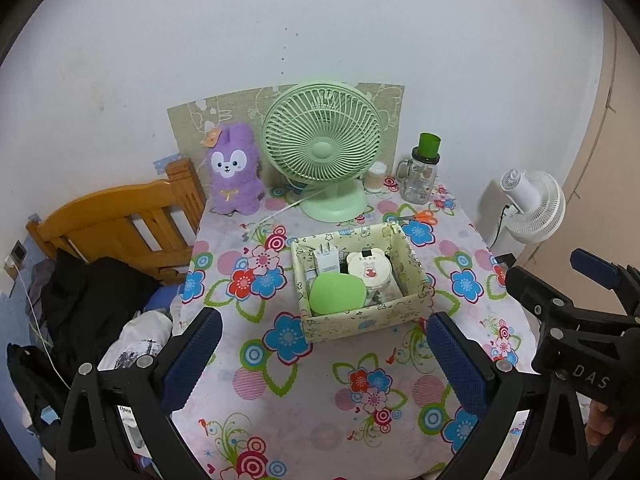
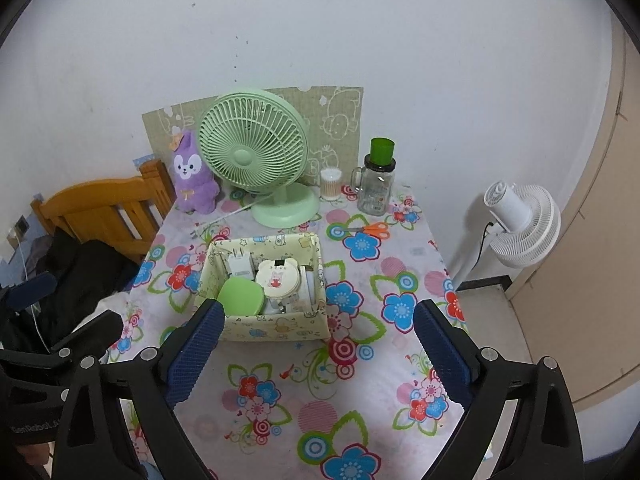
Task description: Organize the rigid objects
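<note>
A pale yellow fabric box (image 1: pixel 362 322) (image 2: pixel 276 326) stands on the flowered tablecloth (image 1: pixel 320 408) (image 2: pixel 360 380). Inside lie a green rounded case (image 1: pixel 337 294) (image 2: pixel 241 297), a cream bear-shaped lidded tin (image 1: pixel 368 271) (image 2: pixel 277 276) and a white charger plug (image 1: pixel 326 261) (image 2: pixel 239 263). My left gripper (image 1: pixel 324 356) hovers open above the near table, in front of the box, with nothing between its fingers. My right gripper (image 2: pixel 320 354) is also open and empty, its left pad (image 2: pixel 196 350) overlapping the box's near left corner in view. Orange-handled scissors (image 1: pixel 420 217) (image 2: pixel 370 230) lie behind the box.
A green desk fan (image 1: pixel 322 148) (image 2: pixel 256 156), a purple plush rabbit (image 1: pixel 234 174) (image 2: pixel 192 178), a cotton-swab jar (image 1: pixel 376 178) (image 2: pixel 331 184) and a glass mug with green lid (image 1: pixel 422 170) (image 2: pixel 376 178) line the wall. A wooden bed frame (image 1: pixel 120 220) with dark clothes is left; a white floor fan (image 2: pixel 520 220) is right.
</note>
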